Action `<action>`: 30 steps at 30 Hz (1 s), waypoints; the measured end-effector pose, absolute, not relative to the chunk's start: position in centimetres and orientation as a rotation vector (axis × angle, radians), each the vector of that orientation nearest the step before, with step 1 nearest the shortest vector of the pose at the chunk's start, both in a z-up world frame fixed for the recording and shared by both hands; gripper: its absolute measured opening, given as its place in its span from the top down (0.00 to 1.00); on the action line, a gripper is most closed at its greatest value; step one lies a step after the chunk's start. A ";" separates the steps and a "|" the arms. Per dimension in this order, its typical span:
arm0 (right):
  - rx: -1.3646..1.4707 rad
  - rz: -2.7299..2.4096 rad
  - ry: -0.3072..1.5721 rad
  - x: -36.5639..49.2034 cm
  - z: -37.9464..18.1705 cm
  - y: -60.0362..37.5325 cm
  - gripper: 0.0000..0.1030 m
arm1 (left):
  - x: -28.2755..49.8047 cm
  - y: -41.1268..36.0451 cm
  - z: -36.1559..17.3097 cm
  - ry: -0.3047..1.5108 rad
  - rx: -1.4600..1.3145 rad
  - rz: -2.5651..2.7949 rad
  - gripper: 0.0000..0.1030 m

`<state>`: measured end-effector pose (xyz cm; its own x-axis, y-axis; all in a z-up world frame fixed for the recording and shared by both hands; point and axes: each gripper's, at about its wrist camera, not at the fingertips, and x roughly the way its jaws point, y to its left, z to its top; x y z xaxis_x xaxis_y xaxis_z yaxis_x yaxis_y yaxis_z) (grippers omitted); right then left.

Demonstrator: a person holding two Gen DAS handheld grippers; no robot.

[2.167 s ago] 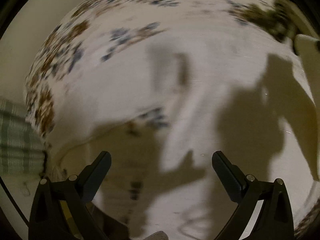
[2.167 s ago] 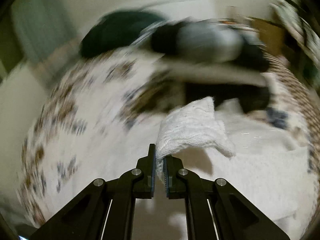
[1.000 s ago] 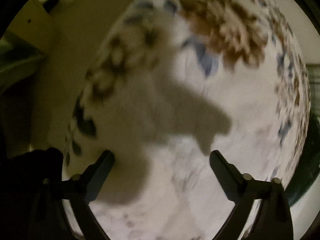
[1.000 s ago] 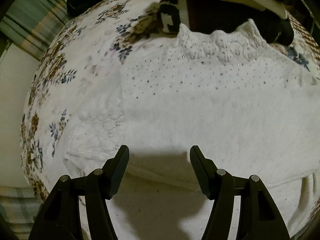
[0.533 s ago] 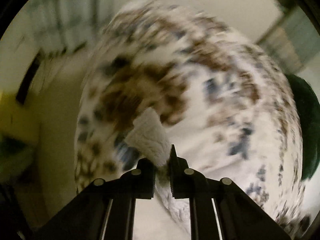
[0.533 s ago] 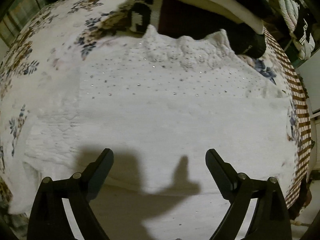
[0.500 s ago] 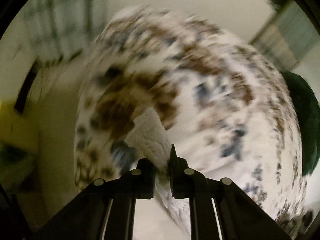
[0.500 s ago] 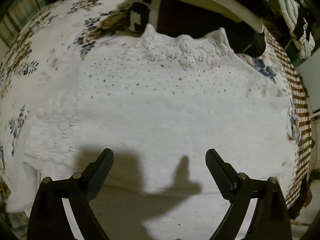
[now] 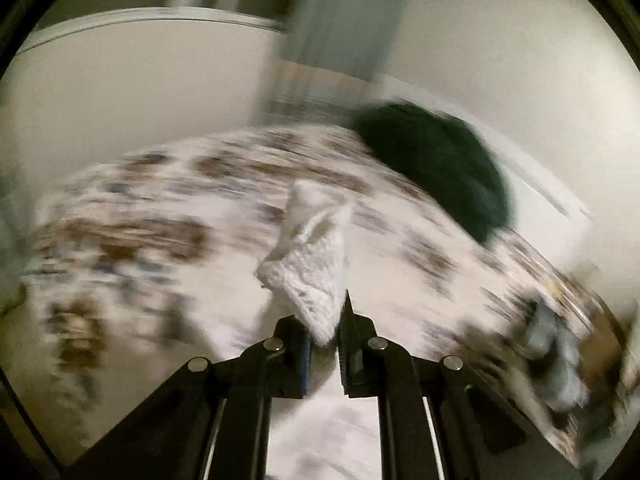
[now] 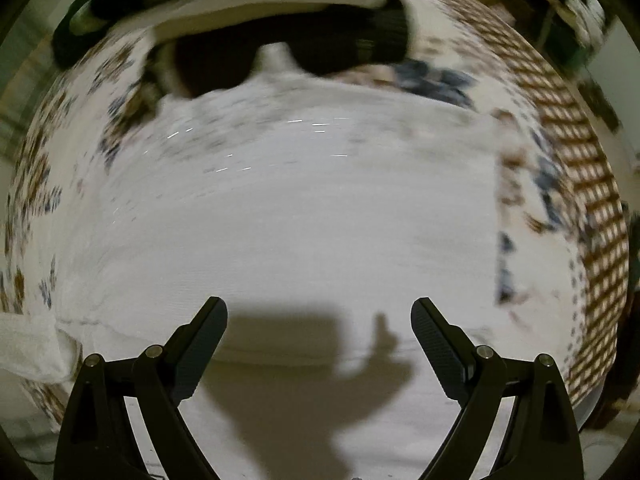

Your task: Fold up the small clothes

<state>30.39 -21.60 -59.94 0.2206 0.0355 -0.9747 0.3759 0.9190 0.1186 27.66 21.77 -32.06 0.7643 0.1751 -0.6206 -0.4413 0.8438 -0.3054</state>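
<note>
White knit top [image 10: 288, 216] was spread flat on the floral bed [image 10: 36, 168], w/ bare cloth left around its edges. Left gripper [image 9: 323, 334] was clamped on a lifted corner; right gripper [image 10: 319, 322] was held wide apart above the hem, nothing pinched.

The right gripper [image 10: 319, 334] hangs over a white knit sweater [image 10: 288, 216] spread flat on a floral bedspread [image 10: 36, 168], its jaws wide apart with nothing between them. The gripper's shadow [image 10: 320, 376] falls across the sweater's near edge. Small sparkles streak the blurred upper knit. Beyond its scalloped hem lies a dark garment [image 10: 304, 48]; a brown checked border [image 10: 588, 200] runs along the right. At lower left, a fold of white knit [image 10: 28, 348] lifts off the bed.
</note>
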 end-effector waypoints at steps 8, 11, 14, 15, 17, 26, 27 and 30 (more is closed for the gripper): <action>0.658 -0.310 1.332 26.1 -62.3 -34.6 0.08 | 31.4 -1.8 -38.8 0.913 -0.303 -0.077 0.92; 0.659 -0.374 1.315 24.2 -62.2 -39.1 0.08 | 30.5 -9.2 -42.4 0.996 -0.204 -0.171 0.92; 0.650 -0.416 1.304 22.6 -62.1 -42.4 0.08 | 29.1 -15.9 -46.0 1.056 -0.083 -0.248 0.92; 0.647 -0.433 1.303 21.9 -62.0 -43.3 0.08 | 28.9 -17.6 -46.6 1.070 -0.052 -0.262 0.92; 0.649 -0.455 1.303 20.7 -62.1 -44.9 0.08 | 28.0 -20.6 -48.7 1.106 0.012 -0.285 0.92; 0.693 -0.423 1.282 18.6 -61.2 -47.3 0.08 | 27.6 -19.3 -50.1 1.162 -0.026 -0.313 0.13; 0.715 -0.404 1.272 18.6 -60.8 -47.2 0.08 | 27.7 -18.0 -49.5 1.143 -0.046 -0.300 0.09; 0.768 -0.327 1.252 19.8 -59.9 -46.0 0.08 | 28.1 -13.3 -48.0 1.101 -0.085 -0.219 0.08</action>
